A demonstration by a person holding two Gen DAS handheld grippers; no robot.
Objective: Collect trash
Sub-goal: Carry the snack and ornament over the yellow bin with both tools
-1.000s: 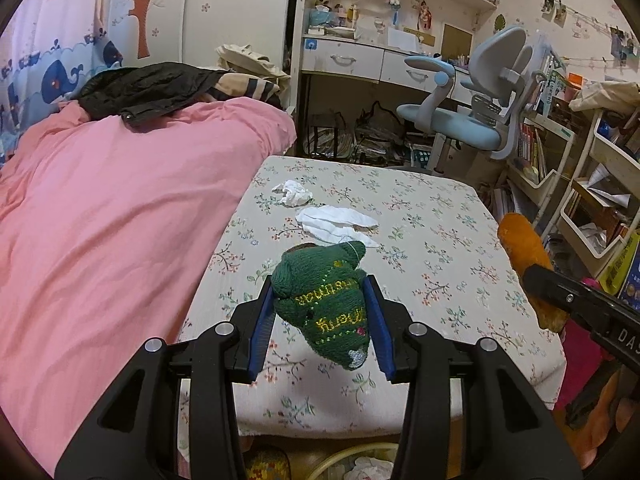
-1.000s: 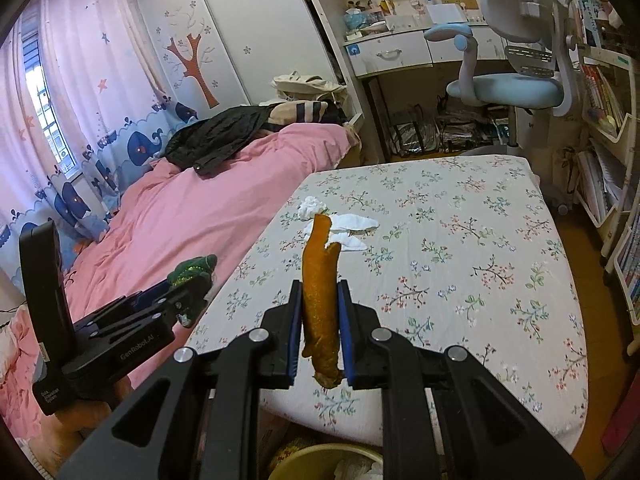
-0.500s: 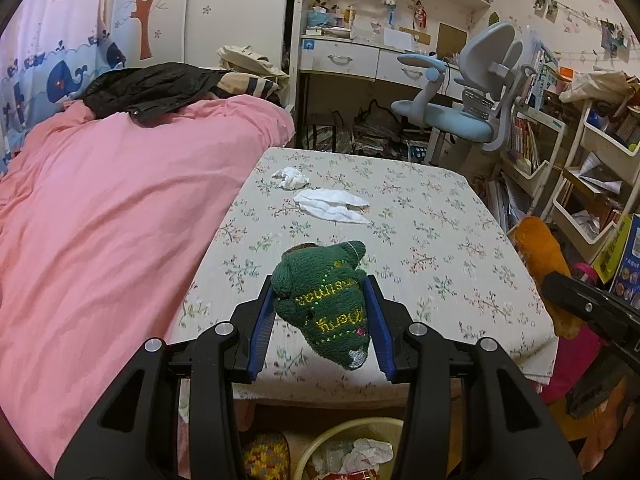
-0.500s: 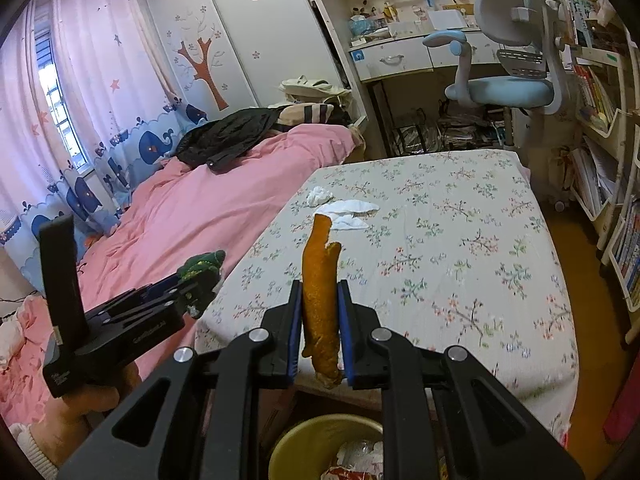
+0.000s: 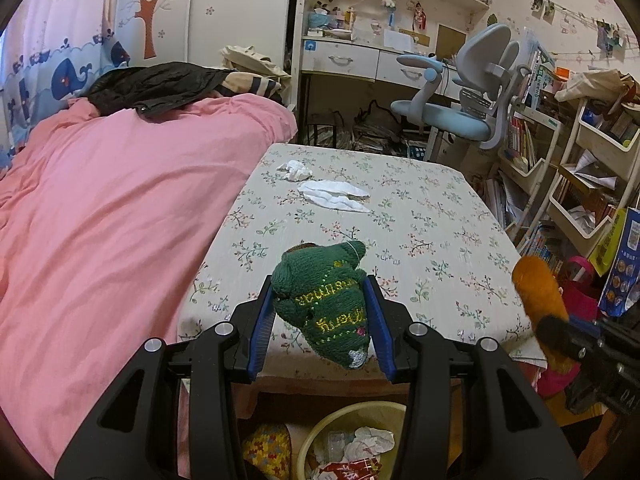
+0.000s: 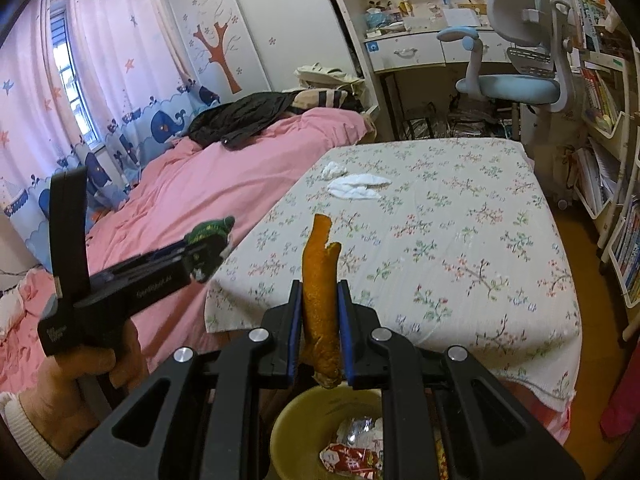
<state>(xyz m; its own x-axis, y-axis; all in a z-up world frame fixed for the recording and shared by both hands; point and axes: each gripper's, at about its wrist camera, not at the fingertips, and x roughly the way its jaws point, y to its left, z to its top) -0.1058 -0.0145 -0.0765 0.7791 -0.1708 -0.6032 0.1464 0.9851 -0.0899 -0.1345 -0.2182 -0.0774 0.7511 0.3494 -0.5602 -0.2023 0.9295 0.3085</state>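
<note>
Both sets of jaws are clamped on a load: my left gripper (image 5: 318,322) pinches a green knitted piece with yellow lettering (image 5: 322,308) across its middle, so its tip droops between the blue pads, and my right gripper (image 6: 320,334) is squeezed almost together on a long, stiff strip of orange peel (image 6: 320,292), held low on its length so most of it stands upright above the pads. I judge I gripped each one so that the lower end hangs free to drop cleanly. Along the bottom edge of each wrist view, just under the held item, sits the round pale-yellow waste bin (image 5: 316,432), already holding crumpled paper and a red wrapper; it stands on the floor against the near edge of the floral-cloth table (image 5: 420,216), which is why I carry both loads out past that edge. In the right wrist view the peel's lower end hangs right over the bin's rim (image 6: 296,412), so I think that release is closer than the left one. Two pieces are not yet collected, a crumpled white tissue (image 5: 294,169) and a flattened white tissue (image 5: 334,196) just beside it, lying in the upper middle of the left view toward the table's far left side, near the pink quilt (image 5: 100,220).
</note>
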